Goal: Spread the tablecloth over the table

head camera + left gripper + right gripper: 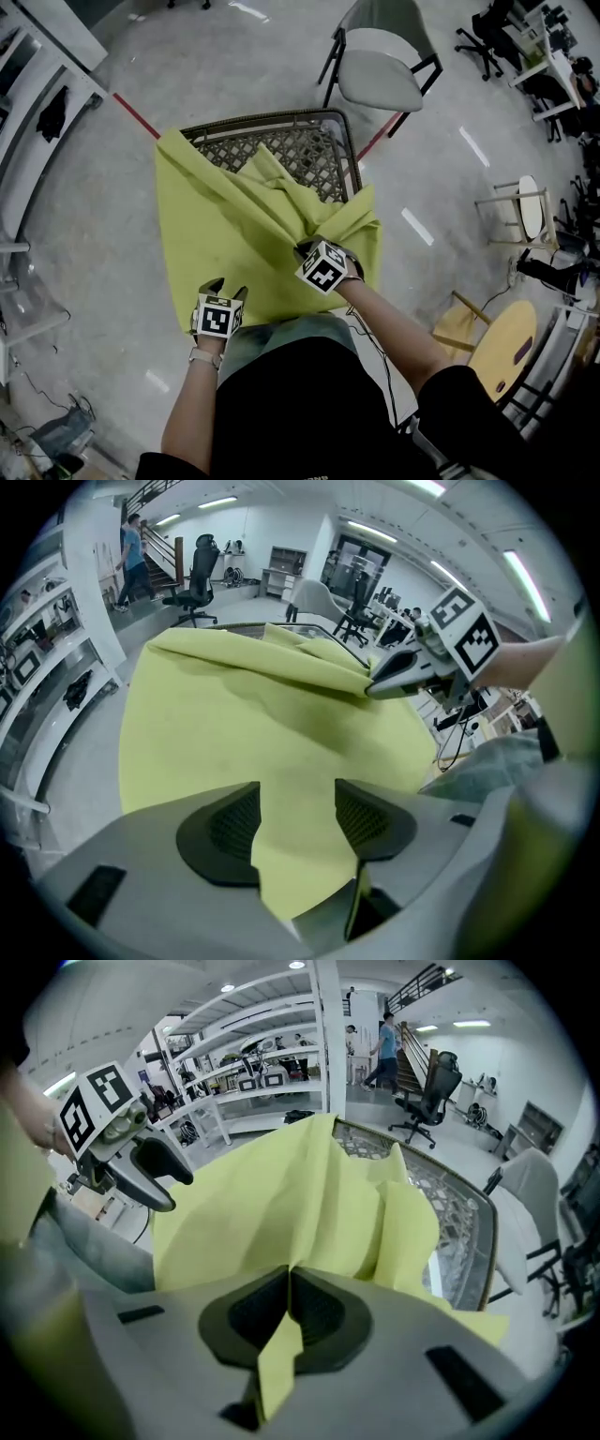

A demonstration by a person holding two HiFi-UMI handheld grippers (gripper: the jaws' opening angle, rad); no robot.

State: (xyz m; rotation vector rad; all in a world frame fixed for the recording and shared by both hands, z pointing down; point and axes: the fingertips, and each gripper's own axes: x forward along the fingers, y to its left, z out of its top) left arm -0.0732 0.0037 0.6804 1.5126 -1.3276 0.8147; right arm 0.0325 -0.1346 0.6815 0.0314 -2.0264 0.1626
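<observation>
Reference for all positions: the bench [323,159], lattice top, one only.

Left: left gripper [225,289] is at the bench's near-left edge and points steeply down. Its jaws stand apart. The tablecloth [220,234] shows in the gap but the pads do not press it, so nothing is gripped.

Middle: one tablecloth, yellow-green. It covers the bench's left half and hangs off the left and near edges. One corner sits at the bench's far-left corner. A raised ridge of folds runs diagonally from mid-bench to the near-right corner.

Right: right gripper [305,248] is at the bench's near-right corner, at the end of that ridge. It is clenched on a fold, and a strip of cloth pokes out between the closed pads.

Key relation: the bare lattice lies beyond the right gripper, toward the bench's far-right corner. The right gripper is the nearer of the two. Judgement: the held fold would need to travel along that diagonal, away from the person.

Count: two grippers, one tablecloth, one bench, one grey chair [380,66] beyond the far-right corner.
</observation>
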